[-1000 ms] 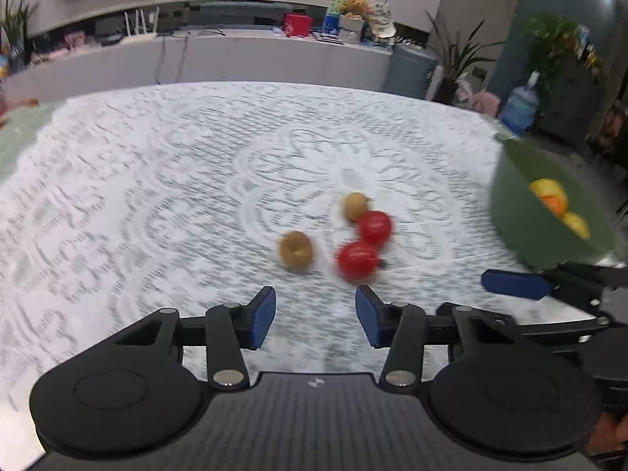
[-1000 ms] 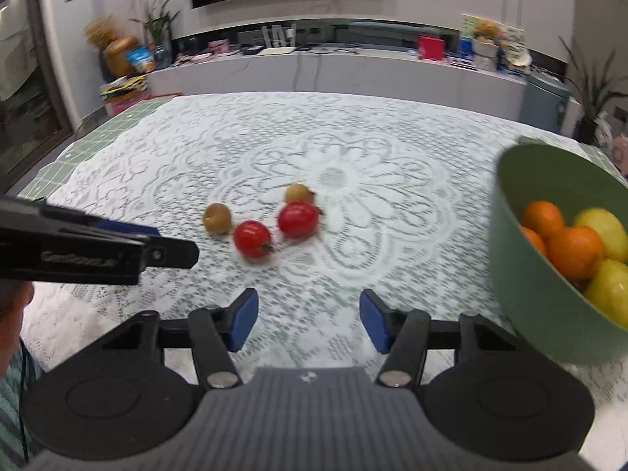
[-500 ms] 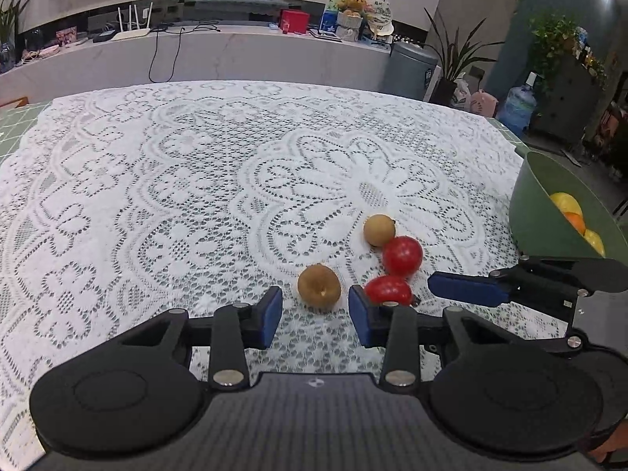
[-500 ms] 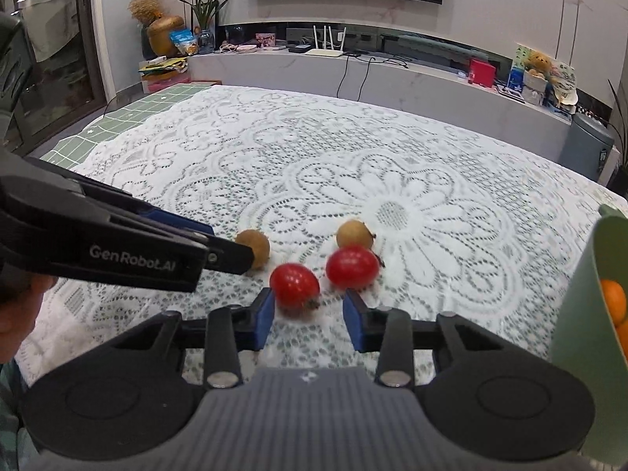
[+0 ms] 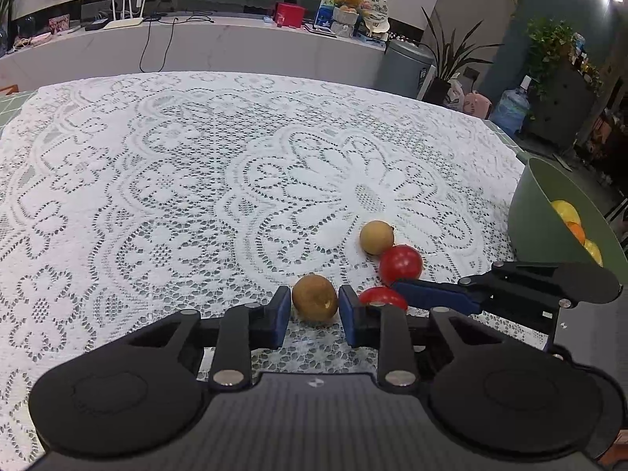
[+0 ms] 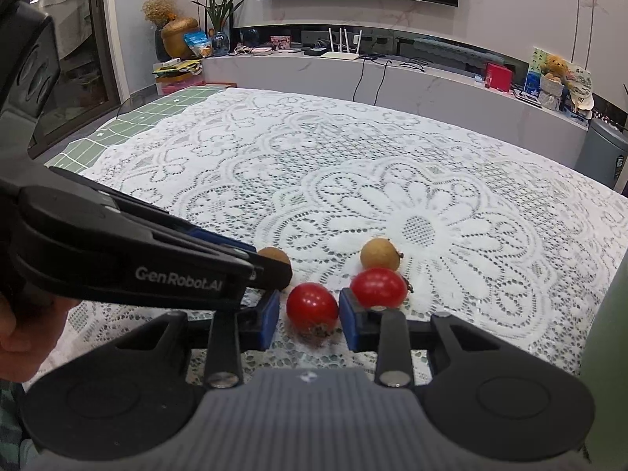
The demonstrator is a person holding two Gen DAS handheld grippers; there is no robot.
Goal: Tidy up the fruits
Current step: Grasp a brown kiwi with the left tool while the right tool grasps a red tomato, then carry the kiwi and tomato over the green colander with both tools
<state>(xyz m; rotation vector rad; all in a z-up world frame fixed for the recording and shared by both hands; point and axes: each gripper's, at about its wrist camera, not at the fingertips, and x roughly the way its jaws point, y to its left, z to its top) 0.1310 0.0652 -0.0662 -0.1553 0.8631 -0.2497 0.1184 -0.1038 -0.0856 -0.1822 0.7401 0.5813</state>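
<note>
Left tool (image 5: 314, 316) is closing on a brown fruit (image 5: 314, 303) between its pads; right tool (image 6: 309, 318), just beside it, pinches a red tomato (image 6: 312, 306). Beyond them lie another tomato (image 6: 378, 287) and brown fruit (image 6: 379, 253) on the lace-covered worktop (image 5: 196, 196), a green bowl (image 5: 537, 219) to the right.

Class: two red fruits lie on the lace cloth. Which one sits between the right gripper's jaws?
The nearer red fruit, between the right gripper jaws. The other red fruit lies outside them, beside a brown fruit.
</note>
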